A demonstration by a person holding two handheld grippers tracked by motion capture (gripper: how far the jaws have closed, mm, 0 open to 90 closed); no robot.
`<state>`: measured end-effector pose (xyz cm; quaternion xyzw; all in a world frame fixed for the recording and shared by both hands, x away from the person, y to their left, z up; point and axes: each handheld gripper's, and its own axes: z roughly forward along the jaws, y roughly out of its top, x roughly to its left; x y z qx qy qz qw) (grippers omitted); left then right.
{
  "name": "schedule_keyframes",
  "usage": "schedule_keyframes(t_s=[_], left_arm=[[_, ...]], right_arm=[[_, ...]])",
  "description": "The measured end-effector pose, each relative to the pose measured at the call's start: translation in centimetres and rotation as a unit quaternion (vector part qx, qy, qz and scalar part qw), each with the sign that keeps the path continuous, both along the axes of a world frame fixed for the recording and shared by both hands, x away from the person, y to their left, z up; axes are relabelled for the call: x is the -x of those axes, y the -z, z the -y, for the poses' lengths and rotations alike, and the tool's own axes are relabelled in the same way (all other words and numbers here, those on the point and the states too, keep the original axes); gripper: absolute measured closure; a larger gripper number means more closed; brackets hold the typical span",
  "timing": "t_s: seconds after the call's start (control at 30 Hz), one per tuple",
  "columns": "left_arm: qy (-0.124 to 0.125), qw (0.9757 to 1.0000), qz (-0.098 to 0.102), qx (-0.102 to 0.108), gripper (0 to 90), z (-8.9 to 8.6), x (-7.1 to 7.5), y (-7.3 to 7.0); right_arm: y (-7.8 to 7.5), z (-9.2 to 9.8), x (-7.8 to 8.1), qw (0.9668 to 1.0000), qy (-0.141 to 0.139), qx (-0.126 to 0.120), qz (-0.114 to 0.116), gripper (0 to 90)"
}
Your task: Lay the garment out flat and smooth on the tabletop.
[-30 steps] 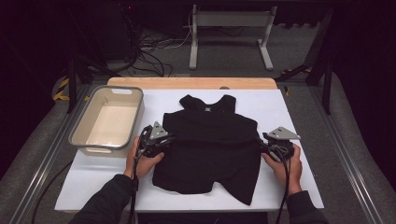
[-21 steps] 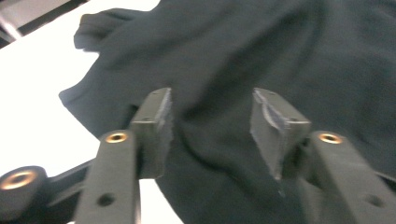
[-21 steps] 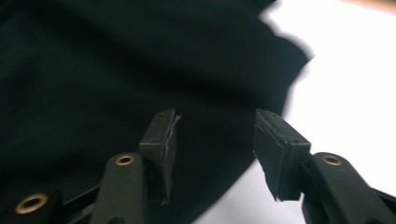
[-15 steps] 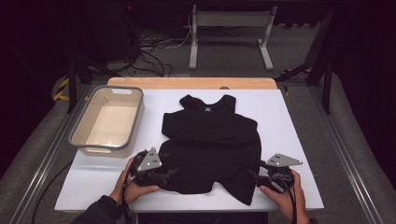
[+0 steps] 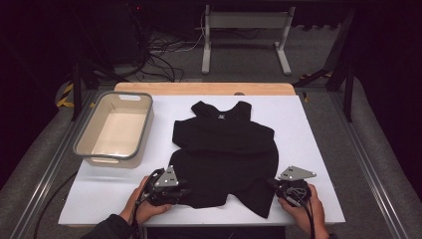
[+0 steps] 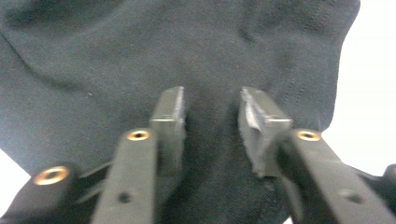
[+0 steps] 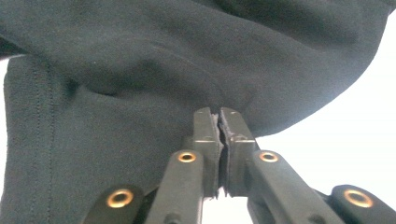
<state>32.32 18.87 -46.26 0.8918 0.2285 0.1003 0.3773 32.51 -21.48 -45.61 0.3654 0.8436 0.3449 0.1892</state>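
Since a second ago: both tongs drawn back from mid-garment to the near hem of the black cotton sleeveless top, lying flat at centre of the white bench. Left tongs at 7 o'clock of the top, just been closing, still apart over fabric. Right tongs at 5 o'clock, pinched tight on the hem edge.

Grey bin near table's left edge — cables, metal stand on floor behind.
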Motion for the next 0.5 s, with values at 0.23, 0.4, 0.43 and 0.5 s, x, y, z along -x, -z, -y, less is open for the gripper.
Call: schedule_keyframes(t_s=[0.23,0.4,0.43,0.5], left_arm=[[0.008,1.0,0.001,-0.001,87.2,-0.2,-0.1,-0.1],[0.017,0.9997,0.016,-0.005,88.6,-0.2,0.3,-0.5],[0.016,0.9997,0.018,-0.004,89.6,-0.2,0.4,-0.5],[0.02,0.9996,0.018,0.001,90.0,-0.3,0.5,-0.7]], right_arm=[[-0.6,1.0,0.2,0.9992,0.024,0.018,0.025,89.2],[-1.2,2.9,0.3,0.9959,0.069,0.031,0.049,90.0],[-1.3,3.5,0.3,0.9956,0.078,0.017,0.049,90.0],[-1.4,3.8,0.5,0.9957,0.077,0.005,0.052,90.0]])
